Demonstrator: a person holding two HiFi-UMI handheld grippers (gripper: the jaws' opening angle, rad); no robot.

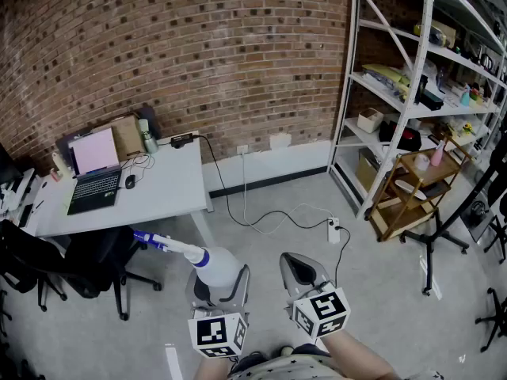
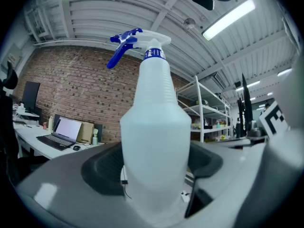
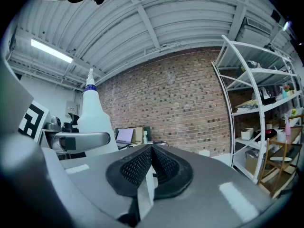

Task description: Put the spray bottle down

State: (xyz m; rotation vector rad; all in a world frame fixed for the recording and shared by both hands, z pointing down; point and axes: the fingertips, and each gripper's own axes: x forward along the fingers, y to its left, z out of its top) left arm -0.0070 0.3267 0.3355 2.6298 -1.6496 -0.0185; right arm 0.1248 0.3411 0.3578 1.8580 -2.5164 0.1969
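The left claw [image 1: 220,280] has its jaws spread wide around the body of the spray bottle [image 2: 154,127], one pad against each side, so the bottle is gripped low on its white, see-through body. The bottle runs straight out along the line of the jaws. Its blue collar [image 2: 155,54] and blue trigger [image 2: 124,44] are at the end farthest from the claw. In the head view the bottle points ahead and to the left of this claw, held in the air above the grey floor [image 1: 372,291] and resting on nothing. Its nozzle end reaches over the black office chair [image 1: 87,264].

The right claw [image 3: 152,167] is just beside the left one, on its right. Its two ribbed pads are pressed together with nothing between them. From its own view the bottle shows off to its left.

Ahead and to the left of the left claw, beyond the bottle's nozzle, is a white desk [image 1: 166,192]. It carries an open laptop [image 1: 93,176] with a mouse [image 1: 130,182] just beside it. Past the desk is a brick wall [image 1: 206,46]. Ahead and to the right of the right claw are a white shelving rack [image 1: 432,70] and a wooden cart [image 1: 412,184]. A power strip [image 1: 333,229] lies on the floor ahead of that claw, well apart from it.
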